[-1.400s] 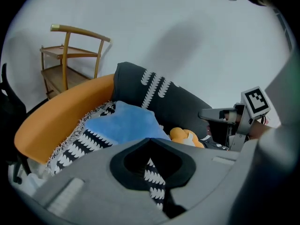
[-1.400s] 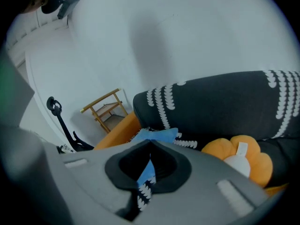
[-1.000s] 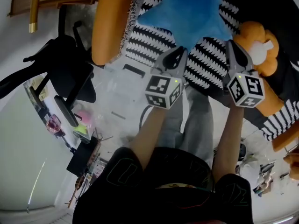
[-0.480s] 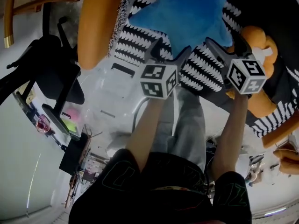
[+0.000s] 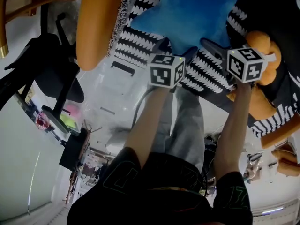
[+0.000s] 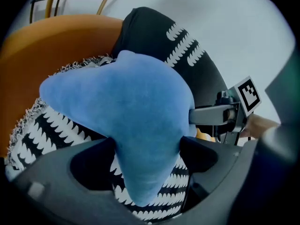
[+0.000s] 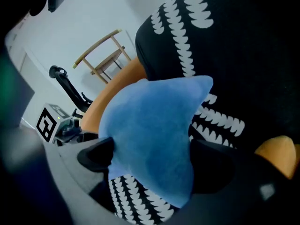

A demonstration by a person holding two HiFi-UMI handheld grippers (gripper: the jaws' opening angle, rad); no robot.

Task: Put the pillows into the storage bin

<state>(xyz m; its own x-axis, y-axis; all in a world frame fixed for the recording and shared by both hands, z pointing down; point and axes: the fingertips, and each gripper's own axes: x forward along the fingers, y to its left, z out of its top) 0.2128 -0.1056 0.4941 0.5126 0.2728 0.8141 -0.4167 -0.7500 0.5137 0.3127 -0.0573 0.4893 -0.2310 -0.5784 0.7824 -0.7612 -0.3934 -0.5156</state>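
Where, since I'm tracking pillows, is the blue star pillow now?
The blue star pillow lies top centre in the head view, on the black-and-white patterned pillow, between the orange pillow at left and the orange plush at right.

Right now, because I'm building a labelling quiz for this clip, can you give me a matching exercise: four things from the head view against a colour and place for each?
Things:
1. star pillow
2. pumpkin cushion
3. plain long pillow
4. office chair

Descriptions:
A. black, far left of the view
B. orange, lobed, at the right
C. blue, top middle, against the black-and-white pillow
D. orange, smooth, left of the star

Pairs: 1-C, 2-B, 3-D, 4-A
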